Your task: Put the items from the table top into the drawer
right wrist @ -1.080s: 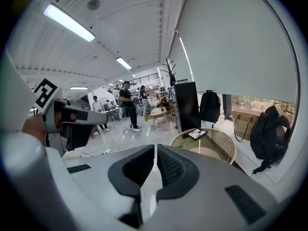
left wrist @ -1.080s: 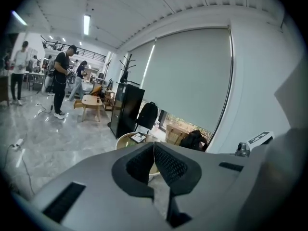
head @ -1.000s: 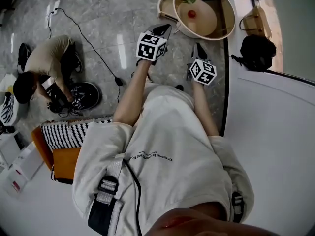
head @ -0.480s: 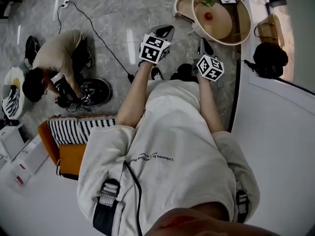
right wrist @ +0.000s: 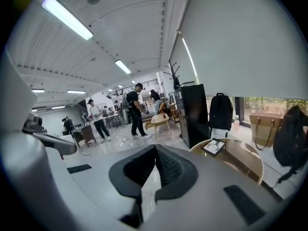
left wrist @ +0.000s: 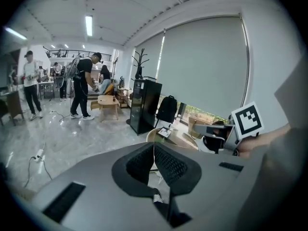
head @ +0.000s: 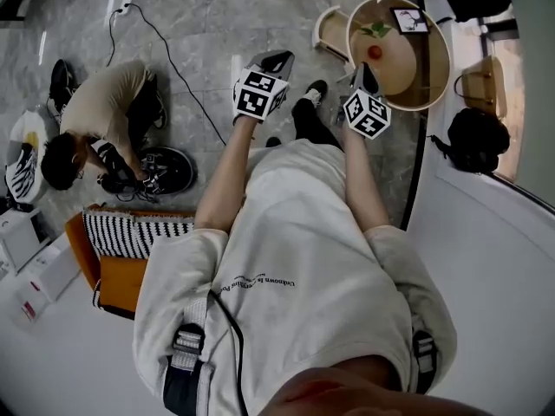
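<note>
A round wooden table (head: 434, 68) stands at the top right of the head view. On it lie a small red item (head: 375, 52), a green sprig (head: 377, 30) and a framed picture (head: 409, 20). No drawer shows in any view. My left gripper (head: 274, 57) hangs over the marble floor, left of the table, pads together and empty (left wrist: 154, 145). My right gripper (head: 367, 70) points at the table's near rim; its jaws are closing together with nothing between them (right wrist: 156, 147). The right gripper view has the table (right wrist: 243, 160) and picture (right wrist: 215, 147) just ahead.
A black cabinet (right wrist: 195, 112) and a chair with a dark backpack (right wrist: 221, 112) stand beyond the table. A tan bag (head: 479, 81) and a black backpack (head: 475, 137) sit to its right. A crouching person (head: 95, 120), a floor cable (head: 165, 50) and a striped bag (head: 121, 237) lie left.
The person has walked towards the round table, and both grippers have come nearer to it. The table now sits lower and further right in the head view.
</note>
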Available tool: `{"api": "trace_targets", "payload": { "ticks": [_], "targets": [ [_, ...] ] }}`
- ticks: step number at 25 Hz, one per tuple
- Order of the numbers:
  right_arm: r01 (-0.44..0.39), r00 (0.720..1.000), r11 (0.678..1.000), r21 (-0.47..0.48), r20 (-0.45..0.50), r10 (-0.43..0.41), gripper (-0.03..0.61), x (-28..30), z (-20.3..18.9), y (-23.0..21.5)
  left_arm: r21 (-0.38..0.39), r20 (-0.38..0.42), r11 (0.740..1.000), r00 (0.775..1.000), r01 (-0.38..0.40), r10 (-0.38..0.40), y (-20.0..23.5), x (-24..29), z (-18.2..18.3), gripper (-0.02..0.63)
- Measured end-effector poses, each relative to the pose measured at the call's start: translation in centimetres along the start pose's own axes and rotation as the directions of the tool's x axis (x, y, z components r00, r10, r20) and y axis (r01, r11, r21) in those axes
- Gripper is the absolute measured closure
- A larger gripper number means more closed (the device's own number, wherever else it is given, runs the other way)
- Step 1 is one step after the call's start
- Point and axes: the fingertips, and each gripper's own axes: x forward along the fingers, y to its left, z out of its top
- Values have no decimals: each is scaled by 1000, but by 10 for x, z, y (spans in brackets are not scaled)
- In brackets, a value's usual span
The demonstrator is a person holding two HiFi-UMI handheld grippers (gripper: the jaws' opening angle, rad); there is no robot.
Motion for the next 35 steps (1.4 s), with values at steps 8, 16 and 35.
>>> {"api": "trace_targets", "payload": {
  "ticks": [8, 16, 35],
  "targets": [
    [-60, 990, 995, 78, 133, 49, 545, 121, 117, -25, 27, 13, 999, 999, -42, 42, 53, 92, 100, 592],
    [-91, 985, 992, 85, 155, 77, 545, 182, 176, -99, 8, 13, 997, 997, 73, -73, 19, 224, 174, 592],
    [121, 987, 956, 267, -139, -86, 545, 210, 75, -243, 81, -221, 913, 900, 400, -375, -19, 415, 175, 592]
  ]
}}
